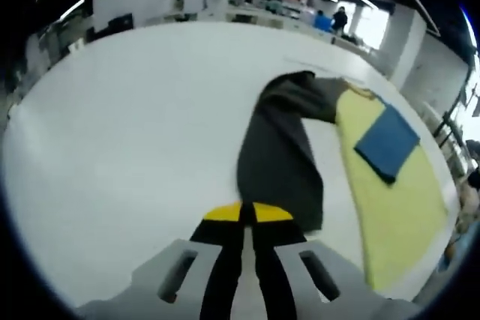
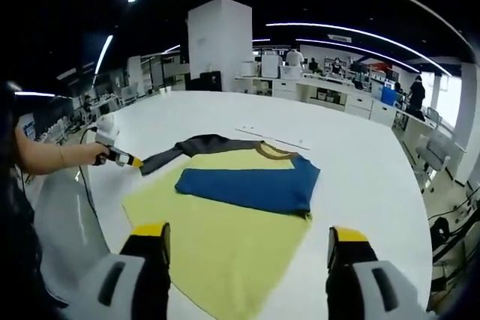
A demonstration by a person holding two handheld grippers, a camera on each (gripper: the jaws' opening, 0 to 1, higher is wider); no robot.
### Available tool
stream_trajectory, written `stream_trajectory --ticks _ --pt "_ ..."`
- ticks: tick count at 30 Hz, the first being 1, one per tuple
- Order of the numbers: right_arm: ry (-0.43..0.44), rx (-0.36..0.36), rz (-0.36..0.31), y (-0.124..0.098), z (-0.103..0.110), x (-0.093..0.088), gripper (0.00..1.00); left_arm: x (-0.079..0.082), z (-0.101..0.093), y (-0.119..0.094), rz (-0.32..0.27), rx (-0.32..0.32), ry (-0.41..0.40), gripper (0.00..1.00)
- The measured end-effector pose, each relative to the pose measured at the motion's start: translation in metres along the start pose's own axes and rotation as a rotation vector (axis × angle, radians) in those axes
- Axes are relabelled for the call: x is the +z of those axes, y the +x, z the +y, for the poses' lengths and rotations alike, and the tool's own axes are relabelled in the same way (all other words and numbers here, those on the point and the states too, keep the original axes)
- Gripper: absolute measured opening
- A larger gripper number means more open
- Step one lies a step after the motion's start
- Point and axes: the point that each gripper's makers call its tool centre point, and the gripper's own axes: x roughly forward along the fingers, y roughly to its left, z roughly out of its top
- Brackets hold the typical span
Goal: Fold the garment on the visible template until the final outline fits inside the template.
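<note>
L gripper [image 1: 241,213] has jaws clamped on the tip of the dark sleeve [image 1: 281,159]. The sleeve's long axis runs straight out from those jaws toward the shirt [image 2: 247,185], which lies on the yellow template [image 2: 225,252] on the white table [image 2: 360,162]. R gripper [image 2: 246,241] hovers over the template's near edge, jaws wide apart, nothing in them. L is the one on the cloth. In right gripper view, sleeve points out sideways off the template toward L, so it prob needs carrying back in across the shirt body.
</note>
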Motion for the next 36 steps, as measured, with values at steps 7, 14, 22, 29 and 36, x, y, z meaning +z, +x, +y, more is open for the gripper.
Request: stream_trajectory --ticks 7,14,22,29,36 --pt "-0.029 0.0 0.024 0.004 0.002 -0.004 0.86 0.007 0.014 -0.001 0.02 0.02 0.048 0.0" --pt "-0.034 0.008 0.04 0.005 0.004 -0.007 0.87 0.027 0.028 -0.006 -0.002 0.036 0.064 0.0" --pt "-0.071 0.042 0.077 0.007 0.009 -0.011 0.96 0.055 0.055 -0.013 -0.023 0.119 0.103 0.0" --pt "-0.082 0.043 0.065 0.009 0.01 -0.005 0.97 0.068 0.078 -0.006 -0.007 0.191 0.157 0.0" --pt "-0.082 0.049 0.062 0.01 0.011 -0.003 0.98 0.078 0.099 -0.003 0.008 0.228 0.121 0.0"
